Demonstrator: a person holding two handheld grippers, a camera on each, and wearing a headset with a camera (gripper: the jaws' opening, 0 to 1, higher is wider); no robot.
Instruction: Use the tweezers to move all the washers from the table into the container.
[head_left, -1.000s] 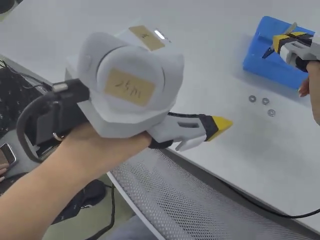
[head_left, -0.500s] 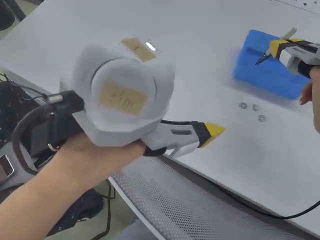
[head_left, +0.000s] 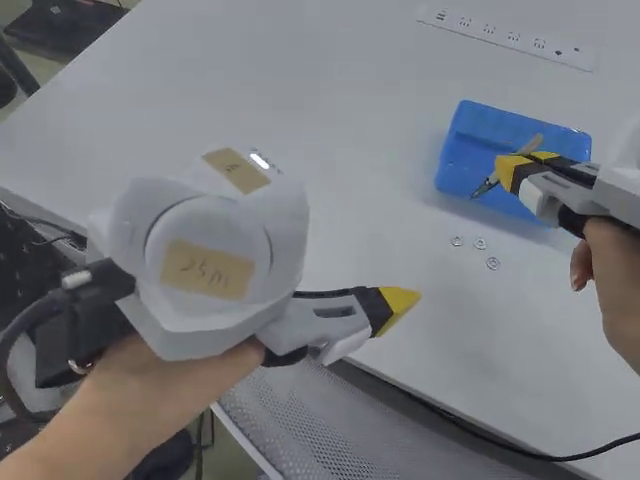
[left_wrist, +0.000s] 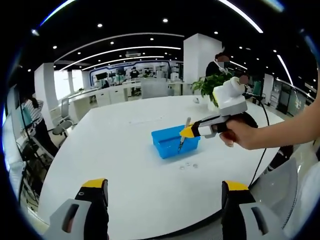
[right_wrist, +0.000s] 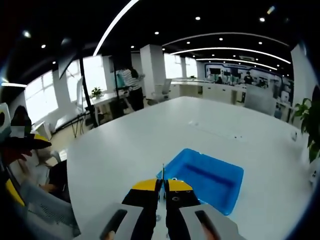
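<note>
"While our view swings across the table (head_left: 300, 100), what do we see change on the bench?"

"Little. The three washers (head_left: 480, 243) lie where they lay, just beside the blue container (head_left: 500, 125). Our right gripper (head_left: 510, 175), jaws clamped on the tweezers (head_left: 488, 184), still hangs their tips over the container's near edge, so by our reckoning three pickups remain."

"And inside it?"

"Plain blue floor, as far as we can tell. A washer there, or between the tips, is too small to make out. Our left gripper (head_left: 398, 300) idles near the table edge, jaws wide."
</note>
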